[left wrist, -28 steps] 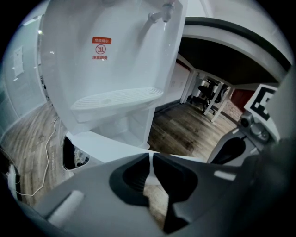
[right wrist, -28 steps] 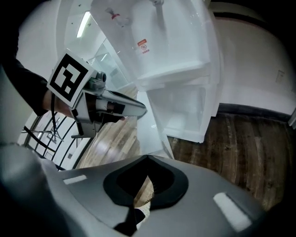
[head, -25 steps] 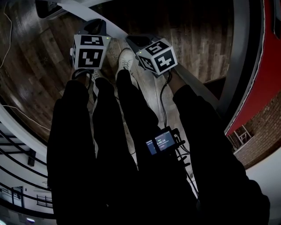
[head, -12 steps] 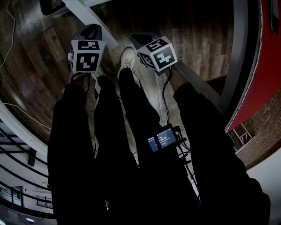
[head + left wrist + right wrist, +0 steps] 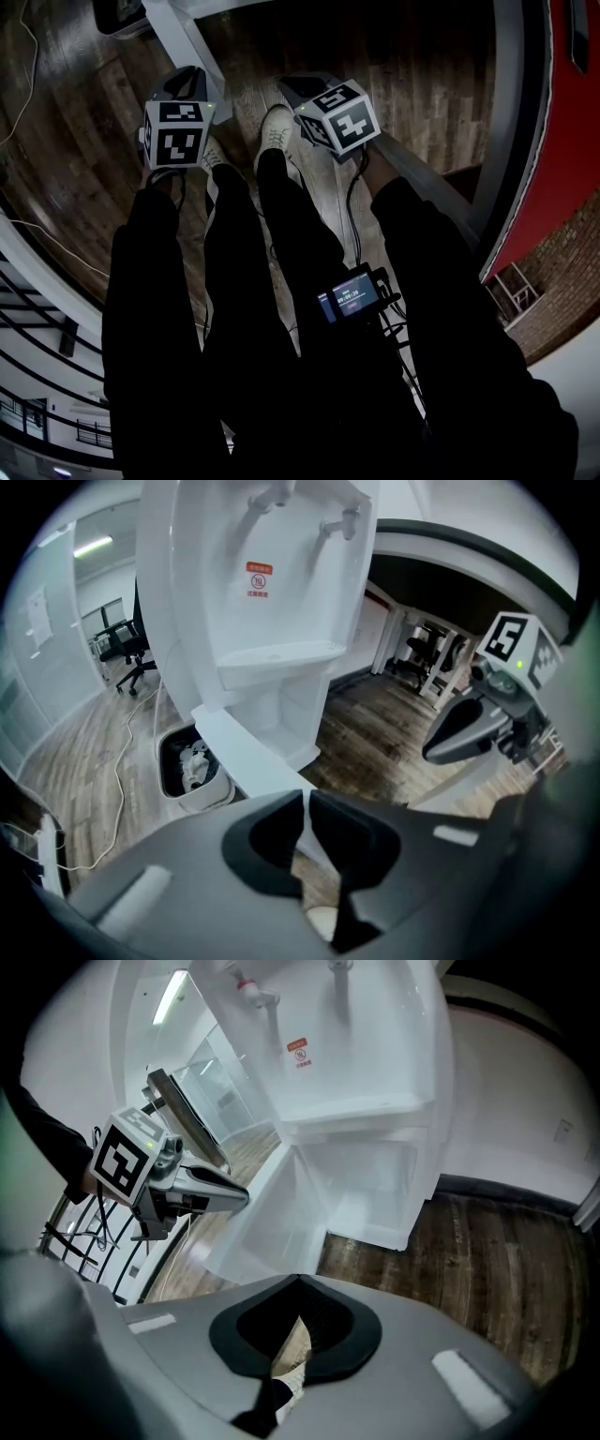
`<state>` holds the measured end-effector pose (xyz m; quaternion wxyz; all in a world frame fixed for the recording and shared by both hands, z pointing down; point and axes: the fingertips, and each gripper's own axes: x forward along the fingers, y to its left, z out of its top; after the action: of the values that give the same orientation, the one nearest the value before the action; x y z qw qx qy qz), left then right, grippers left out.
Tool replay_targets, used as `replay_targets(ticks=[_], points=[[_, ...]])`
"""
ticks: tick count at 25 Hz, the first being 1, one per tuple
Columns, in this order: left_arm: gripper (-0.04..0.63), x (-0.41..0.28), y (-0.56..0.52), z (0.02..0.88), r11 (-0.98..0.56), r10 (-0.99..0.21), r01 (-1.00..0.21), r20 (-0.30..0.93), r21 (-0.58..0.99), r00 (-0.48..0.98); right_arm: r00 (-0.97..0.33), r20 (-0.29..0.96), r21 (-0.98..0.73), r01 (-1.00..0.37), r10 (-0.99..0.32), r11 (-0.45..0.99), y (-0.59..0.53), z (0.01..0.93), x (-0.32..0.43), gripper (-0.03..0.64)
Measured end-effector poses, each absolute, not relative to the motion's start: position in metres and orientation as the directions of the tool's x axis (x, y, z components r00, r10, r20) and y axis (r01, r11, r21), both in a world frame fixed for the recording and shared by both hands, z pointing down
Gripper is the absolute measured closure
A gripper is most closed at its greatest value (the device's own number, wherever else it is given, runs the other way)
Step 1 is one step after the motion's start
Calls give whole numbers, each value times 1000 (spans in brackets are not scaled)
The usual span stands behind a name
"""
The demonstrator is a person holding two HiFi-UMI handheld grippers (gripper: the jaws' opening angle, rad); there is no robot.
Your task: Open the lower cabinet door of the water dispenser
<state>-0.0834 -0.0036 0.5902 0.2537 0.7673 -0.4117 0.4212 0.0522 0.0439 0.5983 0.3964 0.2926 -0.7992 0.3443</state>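
The water dispenser [image 5: 272,592] stands on the wooden floor [image 5: 487,1251] ahead of the person. Its lower cabinet door [image 5: 246,757] already looks swung out from the base, with its free edge pointing towards the person and the white cabinet interior [image 5: 375,1190] exposed, so the opening seems largely done. The left tool [image 5: 306,803] is closed with nothing between its jaws. The right tool [image 5: 298,1283] is likewise closed and empty, and neither touches the door. If the door needs to go wider, the sound way is probably to lay a closed tool tip against the inner face near the free edge. From there, push gently along the door's arc about its hinge, not straight at the dispenser, so the light body does not slide on the floor. The other tool should stay clear of the swing. A waste bin [image 5: 192,766] sits just beside the dispenser on the side the door opens towards, so the push should stop before the panel meets it.
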Motion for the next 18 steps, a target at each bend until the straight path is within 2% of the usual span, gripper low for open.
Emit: replay_targets(ticks=[18], points=[[566, -119, 3, 590, -480, -442, -877, 858, 20, 262, -493, 847, -298, -751, -199, 589, 39, 597, 49, 617]])
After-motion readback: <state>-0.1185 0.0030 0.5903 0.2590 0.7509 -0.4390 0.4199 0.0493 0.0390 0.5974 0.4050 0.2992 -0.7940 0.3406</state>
